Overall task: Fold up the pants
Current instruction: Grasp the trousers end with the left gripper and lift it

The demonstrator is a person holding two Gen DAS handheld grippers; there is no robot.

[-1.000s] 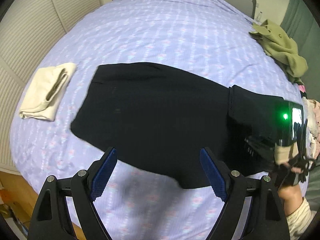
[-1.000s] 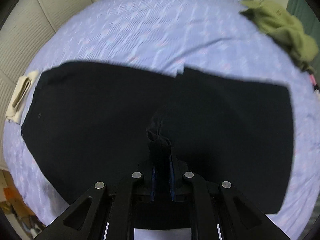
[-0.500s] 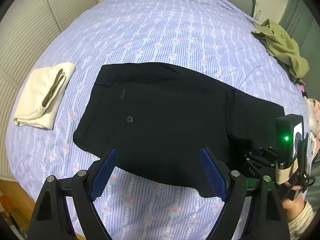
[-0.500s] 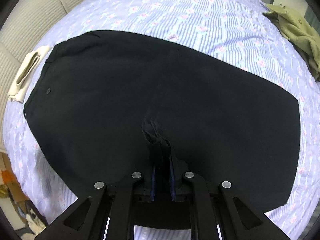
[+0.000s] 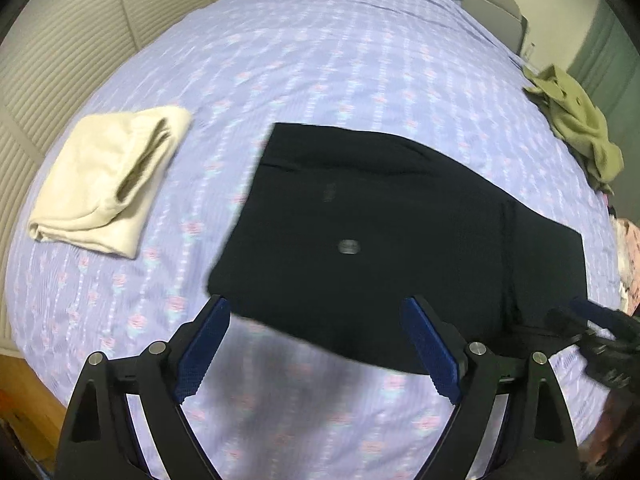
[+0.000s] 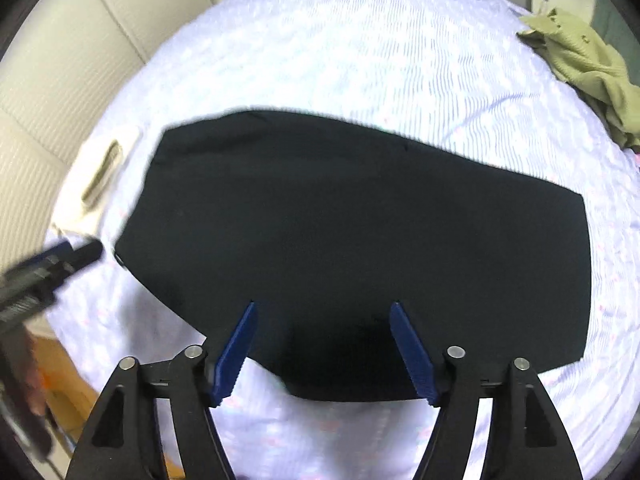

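Observation:
The black pants [image 5: 384,240] lie folded flat on the lilac bed sheet [image 5: 328,52], with a small button showing near the middle. They also show in the right wrist view [image 6: 360,240]. My left gripper [image 5: 316,344] is open and empty, hovering over the pants' near left edge. My right gripper [image 6: 322,344] is open and empty, over the pants' near edge. The left gripper's tip shows at the left of the right wrist view [image 6: 60,256], and the right gripper shows at the right of the left wrist view [image 5: 592,324].
A folded cream garment [image 5: 108,176] lies left of the pants. An olive green garment [image 5: 576,120] lies crumpled at the far right of the bed. A pale wardrobe wall [image 5: 60,40] stands to the left. The bed's near edge drops off at the lower left.
My right gripper has opened and let go of the black fabric it pinched, and has drawn back. My left gripper has moved closer to the pants and stays open.

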